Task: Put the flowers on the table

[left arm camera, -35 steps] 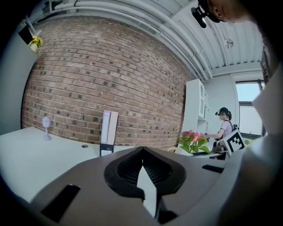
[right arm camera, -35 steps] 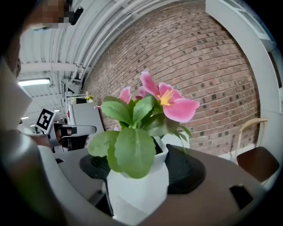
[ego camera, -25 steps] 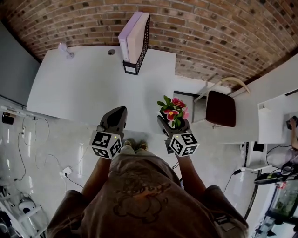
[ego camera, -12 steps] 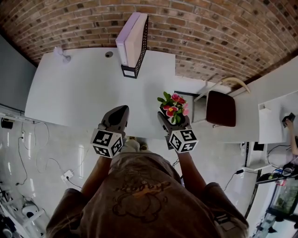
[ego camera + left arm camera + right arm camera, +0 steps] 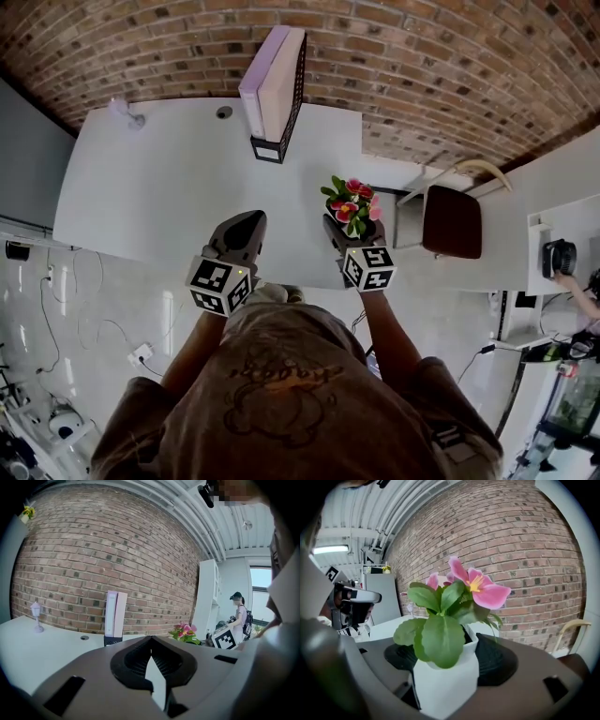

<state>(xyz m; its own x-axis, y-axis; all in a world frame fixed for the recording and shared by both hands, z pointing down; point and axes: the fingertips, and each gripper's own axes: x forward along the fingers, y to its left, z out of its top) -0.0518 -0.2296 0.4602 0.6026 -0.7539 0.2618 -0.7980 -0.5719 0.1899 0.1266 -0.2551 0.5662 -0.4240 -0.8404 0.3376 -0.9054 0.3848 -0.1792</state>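
Pink flowers with green leaves stand in a small white pot. My right gripper is shut on the pot, with a dark pad on each side of it. It holds the plant upright over the right front corner of the white table. My left gripper is shut and holds nothing, its tip over the table's front edge. In the left gripper view its jaws meet at the tip, and the flowers show off to the right.
A black mesh file holder with a pink-white box stands at the table's back edge by the brick wall. A small lamp and a cable hole are at the back left. A dark chair stands right of the table. A person stands far off.
Both grippers and the potted flowers have shifted a little forward and to the right, further over the table's front edge. The grip on the pot is unchanged.
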